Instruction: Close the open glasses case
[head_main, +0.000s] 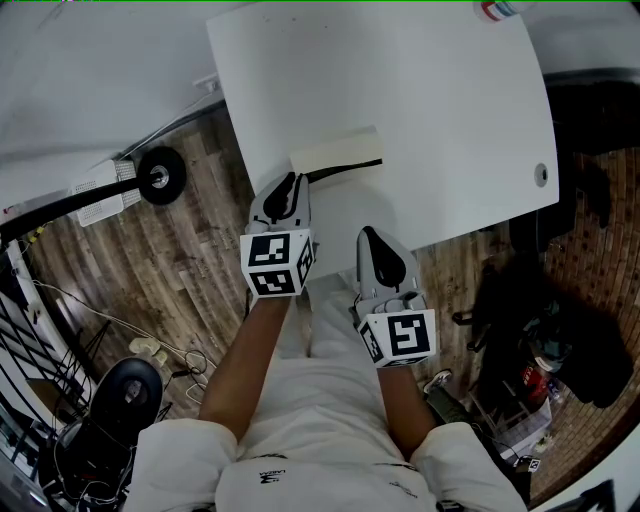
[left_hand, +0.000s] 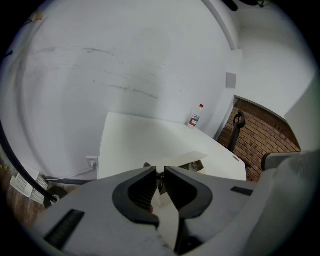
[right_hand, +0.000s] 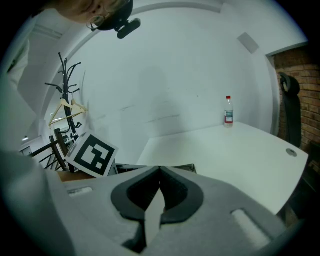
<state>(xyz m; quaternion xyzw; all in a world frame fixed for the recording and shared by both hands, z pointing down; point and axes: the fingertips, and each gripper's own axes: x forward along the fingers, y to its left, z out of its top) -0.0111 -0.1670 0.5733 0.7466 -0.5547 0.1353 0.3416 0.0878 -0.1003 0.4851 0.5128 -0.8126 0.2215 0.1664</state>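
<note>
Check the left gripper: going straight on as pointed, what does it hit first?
Probably the open glasses case, lying on the white table just beyond the tips of the left gripper; the exact gap is unclear.

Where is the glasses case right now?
Head view: the glasses case sits open by the table's near-left corner, just ahead of the left tool.

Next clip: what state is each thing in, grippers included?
glasses case: open, lid raised, lying on the table.
left gripper: jaws a narrow gap apart, nothing between them, close to the case.
right gripper: jaws shut, empty.
bottle: upright, cap on, near the table's far edge.
</note>
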